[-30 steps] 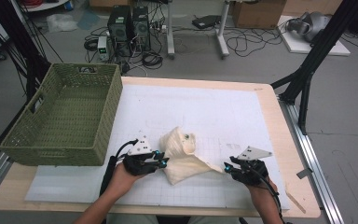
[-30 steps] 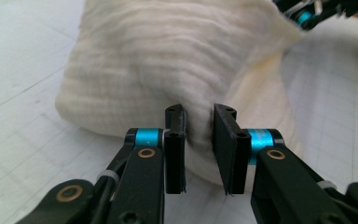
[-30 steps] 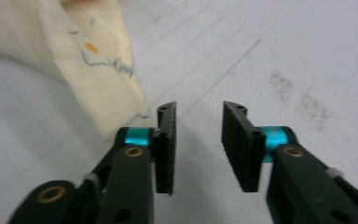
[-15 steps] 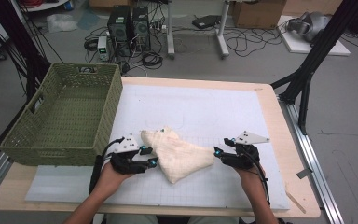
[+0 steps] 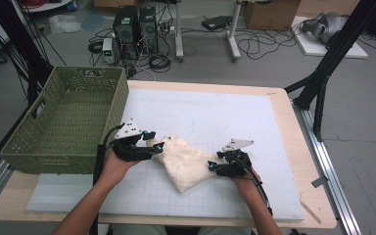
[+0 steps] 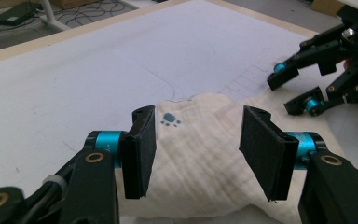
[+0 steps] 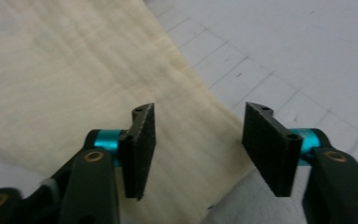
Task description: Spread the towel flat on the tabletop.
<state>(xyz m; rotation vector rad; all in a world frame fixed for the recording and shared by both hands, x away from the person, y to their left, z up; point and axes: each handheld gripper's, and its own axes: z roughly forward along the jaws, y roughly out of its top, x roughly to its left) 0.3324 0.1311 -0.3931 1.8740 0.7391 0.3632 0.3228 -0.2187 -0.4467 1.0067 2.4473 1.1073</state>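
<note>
your left hand-held gripper (image 5: 157, 148) stands with its jaws apart at the cloth's (image 5: 186, 161) nine o'clock end, having just been opening, with the folded cream cloth under the gap and no pad pressing on it. the cloth lies on the white mat (image 5: 215, 117) of the bench (image 5: 293, 147), at three o'clock of the green basket (image 5: 63, 122), so folding looks partly done and the basket waits unfilled. your right hand-held gripper (image 5: 211, 168), at the cloth's four o'clock edge, also gapes, jaws lately narrowing; no writing reads, just a small blue paw print (image 6: 170, 119).
</note>
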